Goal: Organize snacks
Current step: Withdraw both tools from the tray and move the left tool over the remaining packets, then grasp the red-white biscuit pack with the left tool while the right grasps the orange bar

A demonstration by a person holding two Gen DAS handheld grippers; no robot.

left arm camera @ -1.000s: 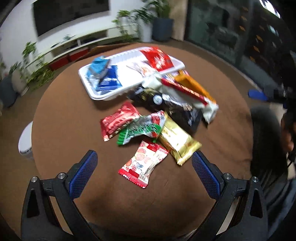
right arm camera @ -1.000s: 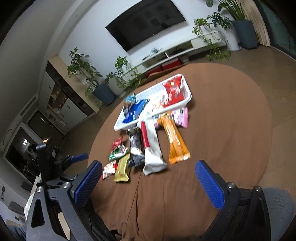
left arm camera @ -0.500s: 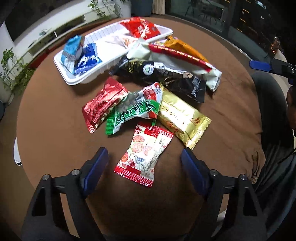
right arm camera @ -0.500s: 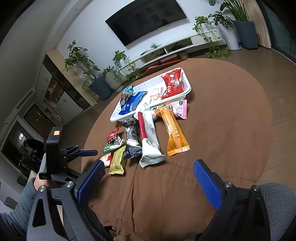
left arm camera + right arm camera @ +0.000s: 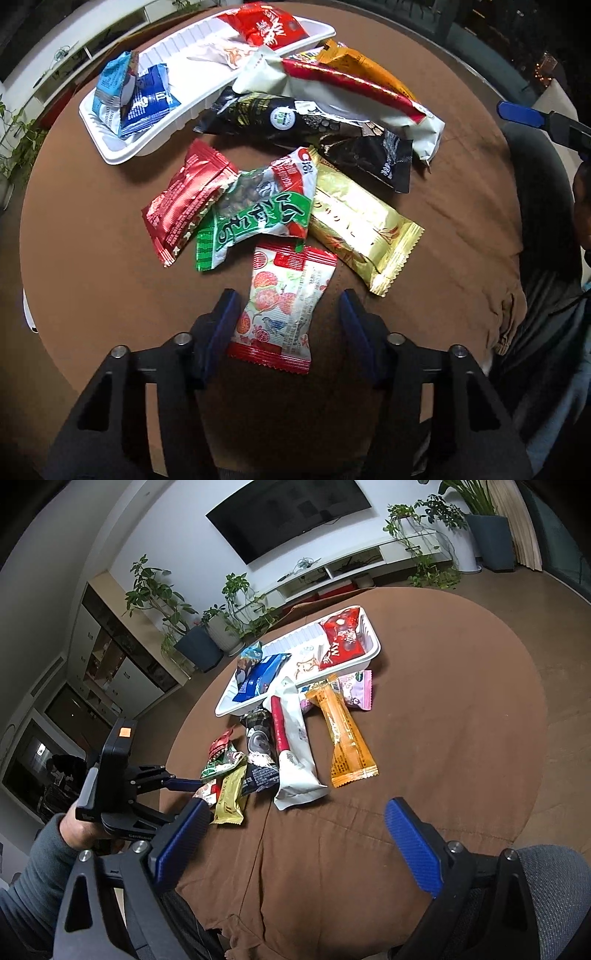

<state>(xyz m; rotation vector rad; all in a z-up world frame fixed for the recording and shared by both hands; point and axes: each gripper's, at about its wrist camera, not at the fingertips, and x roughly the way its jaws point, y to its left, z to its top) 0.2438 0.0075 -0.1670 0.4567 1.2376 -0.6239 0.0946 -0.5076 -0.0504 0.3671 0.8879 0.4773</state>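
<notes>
A white and red snack packet (image 5: 284,306) lies on the brown tablecloth between the fingers of my left gripper (image 5: 286,325), whose jaws are open around it with small gaps on both sides. Beyond it lie a green packet (image 5: 255,218), a red packet (image 5: 184,199), a gold packet (image 5: 358,225), a black bag (image 5: 303,125) and a white and red bag (image 5: 343,88). The white tray (image 5: 110,147) holds blue packets (image 5: 144,99) and a red bag (image 5: 266,22). My right gripper (image 5: 291,845) is open and empty over the table's near edge. The left gripper (image 5: 173,786) shows there at the left.
In the right wrist view an orange bar (image 5: 343,734) and a pink packet (image 5: 354,686) lie by the tray (image 5: 373,653). A grey chair (image 5: 546,882) sits at the near right. Plants, a TV wall and cabinets stand beyond the round table.
My left gripper has moved forward and down onto the white and red packet, and its jaws have narrowed around it. The right gripper has stayed nearly still.
</notes>
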